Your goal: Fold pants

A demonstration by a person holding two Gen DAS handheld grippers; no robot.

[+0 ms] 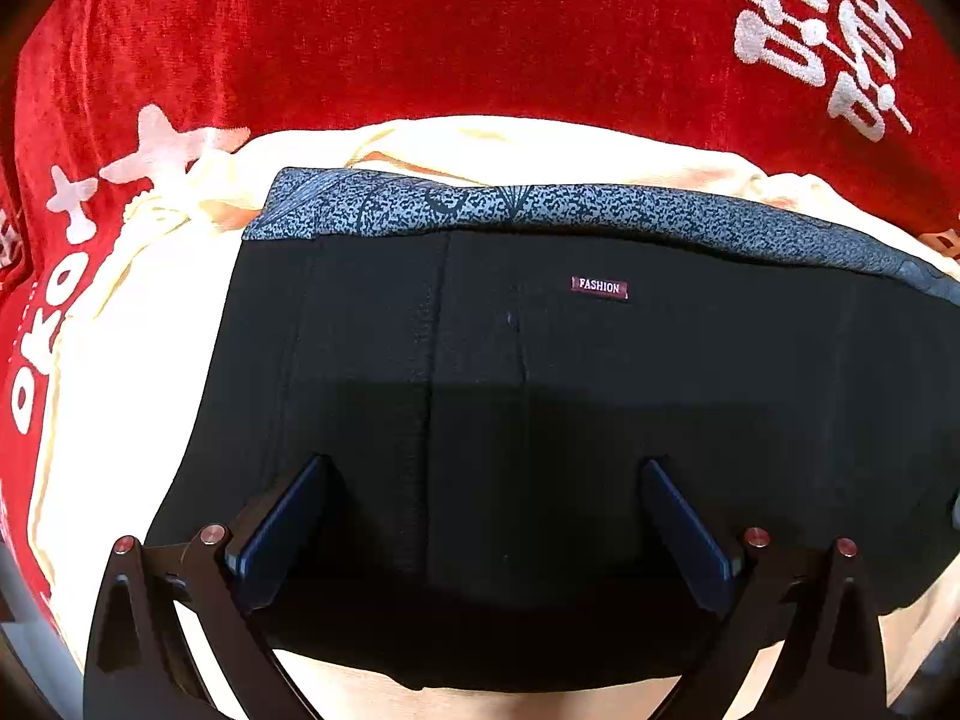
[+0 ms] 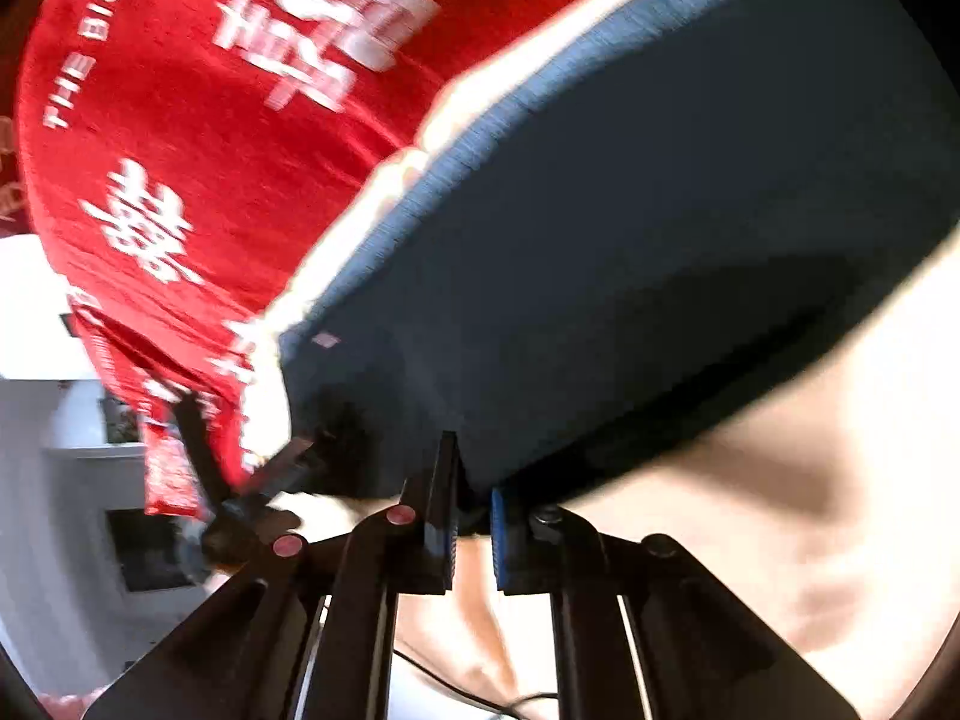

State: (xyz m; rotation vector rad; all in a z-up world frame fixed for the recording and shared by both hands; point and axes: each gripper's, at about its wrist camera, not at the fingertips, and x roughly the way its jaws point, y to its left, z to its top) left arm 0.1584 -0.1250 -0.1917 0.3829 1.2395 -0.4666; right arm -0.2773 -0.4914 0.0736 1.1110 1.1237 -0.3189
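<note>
The black pants point(image 1: 540, 360) lie flat on a cream cloth point(image 1: 132, 360), with a blue patterned waistband point(image 1: 540, 207) at the far side and a small FASHION label point(image 1: 599, 287) below it. My left gripper point(image 1: 485, 465) hangs open just over the near part of the pants, one blue-padded finger on each side and nothing pinched. In the blurred right wrist view, the pants point(image 2: 600, 240) stretch away from my right gripper point(image 2: 474, 480). Its fingers are nearly together, with the near edge of the fabric pinched between them.
A red blanket point(image 1: 420, 30) with white lettering lies under the cream cloth and extends beyond it. In the right wrist view a dark tool point(image 2: 258, 480), probably the other gripper, sits at the left corner of the pants. White furniture point(image 2: 72, 480) stands past the bed edge.
</note>
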